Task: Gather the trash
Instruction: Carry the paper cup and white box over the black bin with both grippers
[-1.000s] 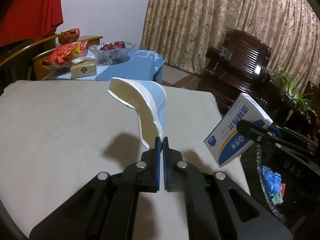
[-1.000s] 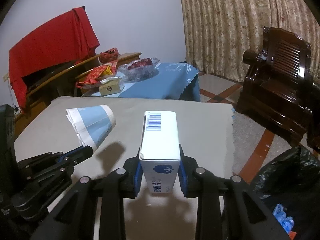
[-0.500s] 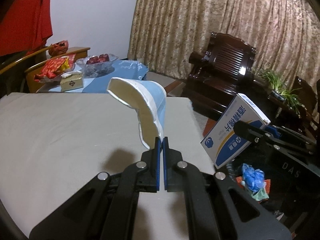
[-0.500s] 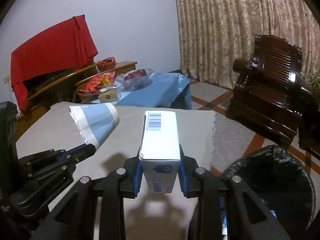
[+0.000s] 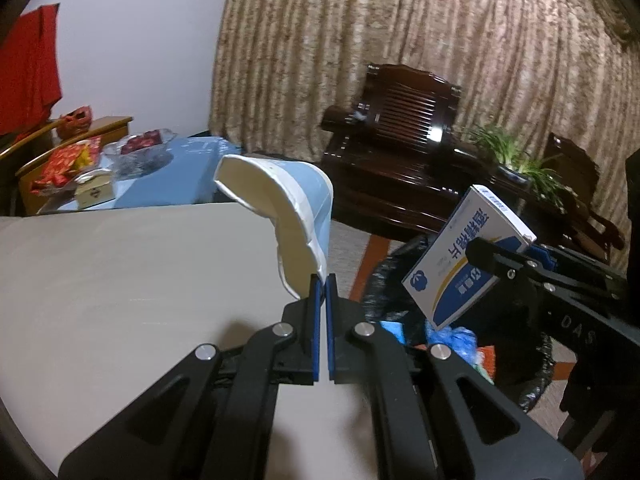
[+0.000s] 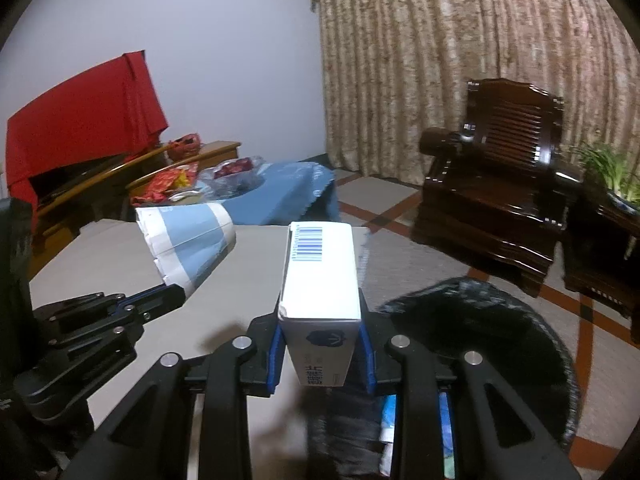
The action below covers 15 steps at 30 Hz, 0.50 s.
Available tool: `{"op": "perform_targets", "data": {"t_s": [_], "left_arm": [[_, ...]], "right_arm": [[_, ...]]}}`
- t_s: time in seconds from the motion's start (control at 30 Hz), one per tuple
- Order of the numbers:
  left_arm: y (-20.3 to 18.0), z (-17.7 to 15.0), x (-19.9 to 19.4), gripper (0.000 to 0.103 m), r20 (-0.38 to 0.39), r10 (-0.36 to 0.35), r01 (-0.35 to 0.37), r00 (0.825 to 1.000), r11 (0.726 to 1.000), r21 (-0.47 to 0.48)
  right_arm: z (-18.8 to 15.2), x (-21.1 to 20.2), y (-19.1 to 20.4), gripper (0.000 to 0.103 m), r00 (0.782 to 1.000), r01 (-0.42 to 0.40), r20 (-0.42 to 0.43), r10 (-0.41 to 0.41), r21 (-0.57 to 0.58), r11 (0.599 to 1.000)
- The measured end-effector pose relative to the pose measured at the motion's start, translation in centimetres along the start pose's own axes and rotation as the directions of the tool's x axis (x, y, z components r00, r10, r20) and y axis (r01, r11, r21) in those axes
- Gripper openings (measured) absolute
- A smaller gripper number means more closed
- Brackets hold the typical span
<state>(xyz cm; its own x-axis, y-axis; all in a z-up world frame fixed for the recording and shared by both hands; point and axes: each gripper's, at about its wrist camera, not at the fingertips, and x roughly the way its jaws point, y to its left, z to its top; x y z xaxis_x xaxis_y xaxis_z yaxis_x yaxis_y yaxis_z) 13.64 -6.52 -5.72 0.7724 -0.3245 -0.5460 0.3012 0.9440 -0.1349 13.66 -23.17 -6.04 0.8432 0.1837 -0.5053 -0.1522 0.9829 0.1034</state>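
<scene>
The left gripper (image 5: 320,280) pinches the cup (image 5: 288,216) by its edge over the table (image 5: 120,280); the right gripper (image 6: 320,344) clamps the box (image 6: 320,272) (sides squeezed), near the bin (image 6: 500,320), presumably for dropping.

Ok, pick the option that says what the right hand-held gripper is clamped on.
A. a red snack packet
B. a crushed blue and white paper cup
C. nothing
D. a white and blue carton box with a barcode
D: the right hand-held gripper has its blue pads pressed on both sides of the white and blue box, barcode on top; the flattened paper cup is in the left hand-held gripper.
</scene>
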Motion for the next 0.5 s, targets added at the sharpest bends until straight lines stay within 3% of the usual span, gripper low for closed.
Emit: {"op": "perform_targets", "data": {"t_s": [0.5], "left_arm": [[-6.4, 0.9, -0.3, 0.002, 0.022, -0.122, 0.12, 0.992, 0.989, 0.091]], "right_arm": [[0.2, -4.2, -5.3, 0.03, 0.992, 0.116, 0.037, -0.116, 0.027, 0.993]]}}
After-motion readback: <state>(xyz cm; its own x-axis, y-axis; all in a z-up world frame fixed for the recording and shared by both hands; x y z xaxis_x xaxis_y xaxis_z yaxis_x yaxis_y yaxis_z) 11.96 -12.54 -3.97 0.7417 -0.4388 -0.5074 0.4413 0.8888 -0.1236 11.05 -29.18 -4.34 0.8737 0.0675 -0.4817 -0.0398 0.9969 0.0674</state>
